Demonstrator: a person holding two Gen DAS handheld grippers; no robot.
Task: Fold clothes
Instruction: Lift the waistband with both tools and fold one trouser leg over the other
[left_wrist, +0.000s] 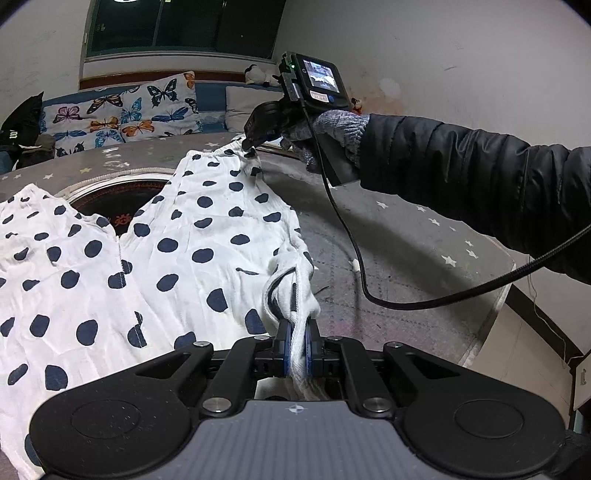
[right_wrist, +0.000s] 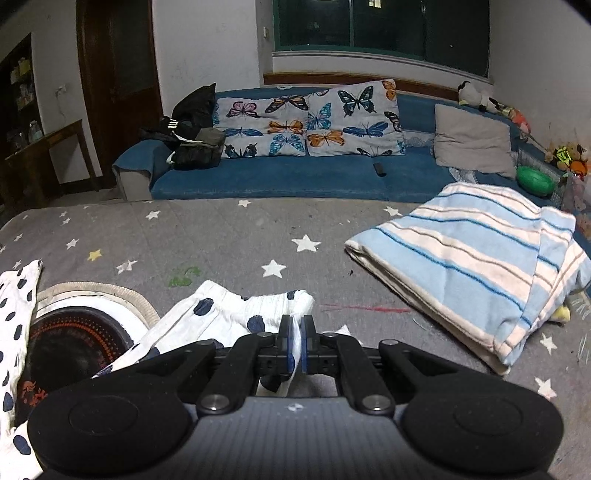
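Observation:
White trousers with dark blue dots (left_wrist: 155, 266) lie spread on the grey star-patterned table cover (left_wrist: 399, 236). My left gripper (left_wrist: 297, 332) is shut on the bunched waistband at the garment's near right corner. My right gripper (left_wrist: 251, 147), held by a gloved hand, is shut on the far end of one trouser leg. In the right wrist view that gripper (right_wrist: 296, 332) pinches the dotted cloth (right_wrist: 236, 310), with the leg hem lying just ahead of the fingers. The other leg (right_wrist: 16, 314) lies at the left edge.
A round dark heater opening (left_wrist: 122, 203) with a white rim sits in the table between the two legs. A folded blue-striped towel (right_wrist: 472, 266) lies at the right of the table. A blue sofa (right_wrist: 280, 177) with butterfly cushions stands behind. A black cable (left_wrist: 354, 258) hangs over the table.

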